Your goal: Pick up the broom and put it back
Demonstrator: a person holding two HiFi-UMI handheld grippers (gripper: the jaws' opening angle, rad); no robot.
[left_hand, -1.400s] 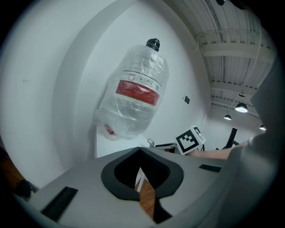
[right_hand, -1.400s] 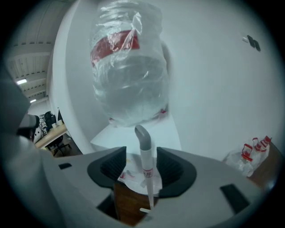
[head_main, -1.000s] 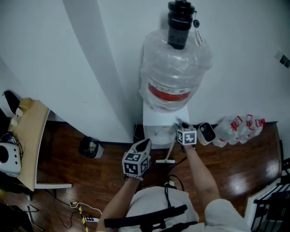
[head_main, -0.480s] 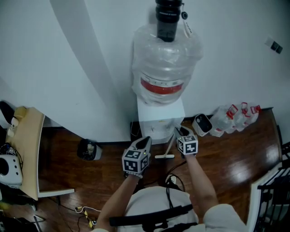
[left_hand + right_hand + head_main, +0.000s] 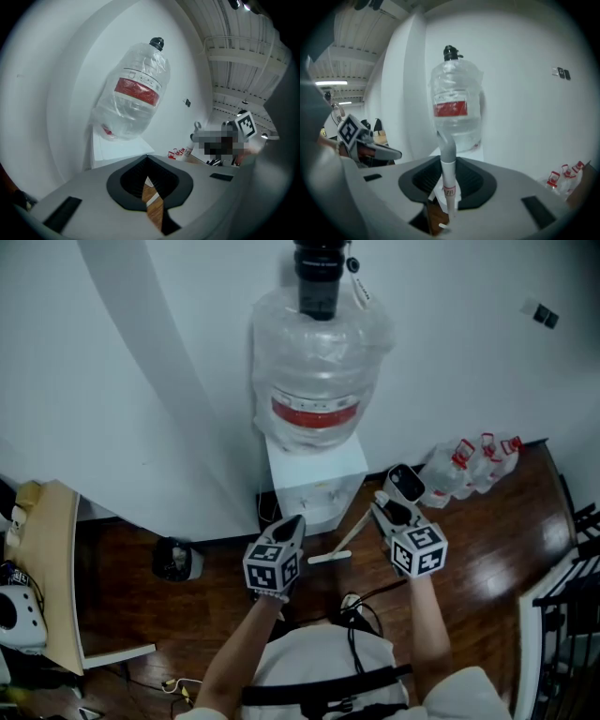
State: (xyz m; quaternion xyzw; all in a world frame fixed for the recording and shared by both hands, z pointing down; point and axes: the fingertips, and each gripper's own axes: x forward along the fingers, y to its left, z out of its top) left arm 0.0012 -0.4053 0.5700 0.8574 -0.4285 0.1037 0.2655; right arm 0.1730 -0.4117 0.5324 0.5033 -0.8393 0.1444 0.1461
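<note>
Right gripper (image 5: 449, 165) pinching broom (image 5: 448, 180) at handle. Handle runs slantwise across jaws, crosspiece end (image 5: 328, 558) down toward left gripper (image 5: 292, 525). Left gripper pressed together, empty, just beside it. Right hand likely carries broom back.

No words or numbers are legible: the red band on the water jug (image 5: 317, 371), the small red-printed sticker on the broom handle (image 5: 448, 173) and the red labels on the small bottles (image 5: 466, 465) are all too blurred.
</note>
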